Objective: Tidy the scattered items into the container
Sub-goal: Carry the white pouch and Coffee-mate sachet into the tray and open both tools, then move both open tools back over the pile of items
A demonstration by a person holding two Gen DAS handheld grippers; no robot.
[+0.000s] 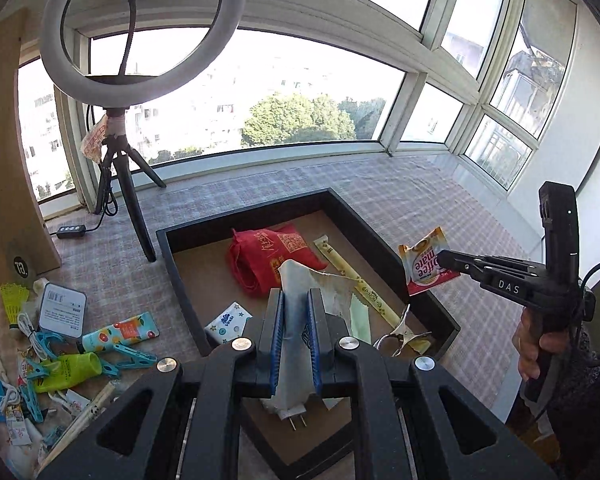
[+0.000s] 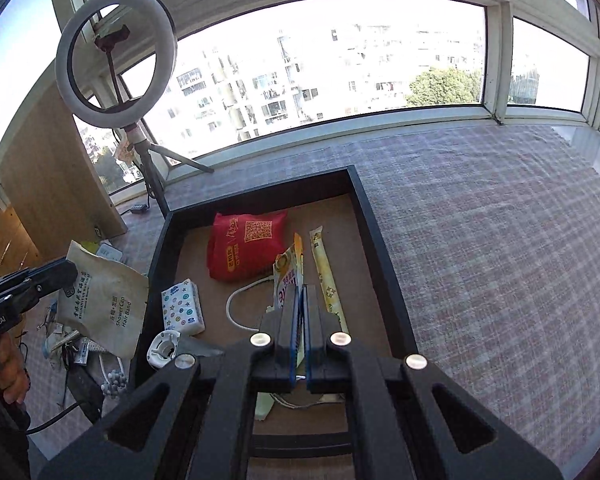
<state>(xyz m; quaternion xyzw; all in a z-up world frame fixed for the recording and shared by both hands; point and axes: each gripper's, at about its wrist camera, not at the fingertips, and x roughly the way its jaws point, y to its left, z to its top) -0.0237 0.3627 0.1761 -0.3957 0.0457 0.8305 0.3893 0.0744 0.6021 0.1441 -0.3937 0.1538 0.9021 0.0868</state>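
Observation:
A black tray (image 1: pixel 260 210) with a brown floor holds a red pouch (image 1: pixel 274 256), a long yellow sachet (image 1: pixel 352 276), a tissue pack (image 1: pixel 228 322) and a metal clip (image 1: pixel 400 334). My left gripper (image 1: pixel 296 294) is shut on a beige shower cap pouch (image 1: pixel 300 274) and hangs over the tray's near left part. From the right wrist view, that left gripper (image 2: pixel 66 272) and its pouch (image 2: pixel 104 304) sit by the tray's (image 2: pixel 260 196) left rim. My right gripper (image 2: pixel 300 290) is shut on a coffee creamer sachet (image 2: pixel 286 272) above the tray.
Loose items lie left of the tray: a green tube (image 1: pixel 70 370), blue clips (image 1: pixel 134 354), a white box (image 1: pixel 62 310), a printed tube (image 1: pixel 120 330). A ring light on a tripod (image 1: pixel 140 32) and a wooden board (image 1: pixel 4 160) stand at the back left. Checked cloth (image 2: pixel 480 240) spreads to the right.

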